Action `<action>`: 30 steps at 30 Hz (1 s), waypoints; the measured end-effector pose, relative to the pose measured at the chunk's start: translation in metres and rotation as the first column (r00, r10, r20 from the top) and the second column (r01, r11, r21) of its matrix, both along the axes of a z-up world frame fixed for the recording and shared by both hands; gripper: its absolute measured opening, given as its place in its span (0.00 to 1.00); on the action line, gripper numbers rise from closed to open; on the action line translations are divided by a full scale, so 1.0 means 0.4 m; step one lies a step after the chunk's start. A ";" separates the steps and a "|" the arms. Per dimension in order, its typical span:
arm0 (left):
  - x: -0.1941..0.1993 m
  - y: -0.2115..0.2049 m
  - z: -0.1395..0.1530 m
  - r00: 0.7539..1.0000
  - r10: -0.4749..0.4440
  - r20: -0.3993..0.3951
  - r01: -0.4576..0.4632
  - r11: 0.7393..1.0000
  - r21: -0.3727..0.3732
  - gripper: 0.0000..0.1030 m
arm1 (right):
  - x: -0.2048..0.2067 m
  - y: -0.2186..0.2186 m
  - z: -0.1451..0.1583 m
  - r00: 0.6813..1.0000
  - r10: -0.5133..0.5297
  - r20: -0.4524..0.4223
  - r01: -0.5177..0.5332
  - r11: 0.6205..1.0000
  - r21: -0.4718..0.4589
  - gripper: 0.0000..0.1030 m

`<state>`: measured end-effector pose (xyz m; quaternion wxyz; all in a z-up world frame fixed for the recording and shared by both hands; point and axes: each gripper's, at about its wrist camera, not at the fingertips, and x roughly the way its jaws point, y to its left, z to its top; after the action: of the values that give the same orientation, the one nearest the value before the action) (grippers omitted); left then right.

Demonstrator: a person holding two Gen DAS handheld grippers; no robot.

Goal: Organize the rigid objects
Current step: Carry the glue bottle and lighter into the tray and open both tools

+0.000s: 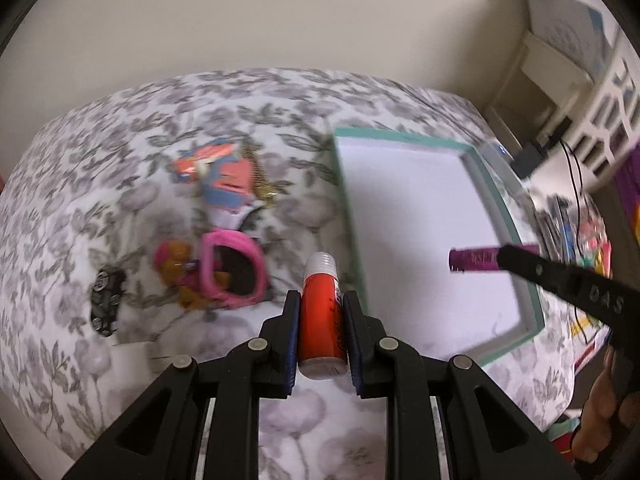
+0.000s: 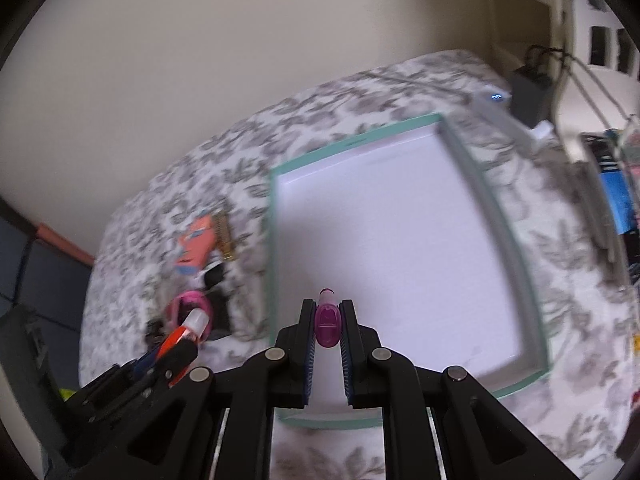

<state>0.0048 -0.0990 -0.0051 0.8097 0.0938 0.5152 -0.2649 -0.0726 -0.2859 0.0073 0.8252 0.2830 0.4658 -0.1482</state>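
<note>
White, teal-rimmed box (image 2: 536,280), purple tube (image 2: 327,326) above its floor.

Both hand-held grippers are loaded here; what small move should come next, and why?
Probably lower the right hand-held gripper and release: its purple tube already hangs over the empty white floor of the teal-rimmed box. The left hand-held gripper, clamping the red tube, is short of the rim, over the bedspread.
</note>
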 end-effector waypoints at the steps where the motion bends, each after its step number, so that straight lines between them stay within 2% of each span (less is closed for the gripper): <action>1: -0.005 -0.015 -0.004 1.000 -0.014 -0.001 0.014 1.000 0.006 0.21 | -0.003 -0.010 -0.003 1.000 -0.012 -0.011 0.012 1.000 -0.018 0.11; 9: -0.038 -0.132 -0.024 0.993 -0.114 0.001 0.114 0.993 0.030 0.21 | -0.027 -0.079 -0.018 0.996 -0.088 -0.032 0.085 0.993 -0.083 0.12; 16: -0.048 -0.208 -0.067 0.987 -0.159 -0.002 0.158 0.985 0.067 0.21 | -0.040 -0.123 -0.048 0.989 -0.142 -0.043 0.138 0.988 -0.076 0.12; 24: -0.067 -0.255 -0.115 0.980 -0.199 -0.002 0.198 0.972 0.126 0.21 | -0.033 -0.118 -0.094 0.987 -0.129 -0.095 0.120 0.988 -0.092 0.12; 30: -0.066 -0.257 -0.146 0.980 -0.197 -0.034 0.200 0.967 0.159 0.21 | -0.035 -0.099 -0.112 0.986 -0.098 -0.135 0.084 0.990 -0.112 0.12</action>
<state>-0.0217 -0.2016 -0.0637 0.7643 0.2076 0.5303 -0.3027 -0.0865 -0.3256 -0.0375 0.7968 0.2486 0.5006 -0.2298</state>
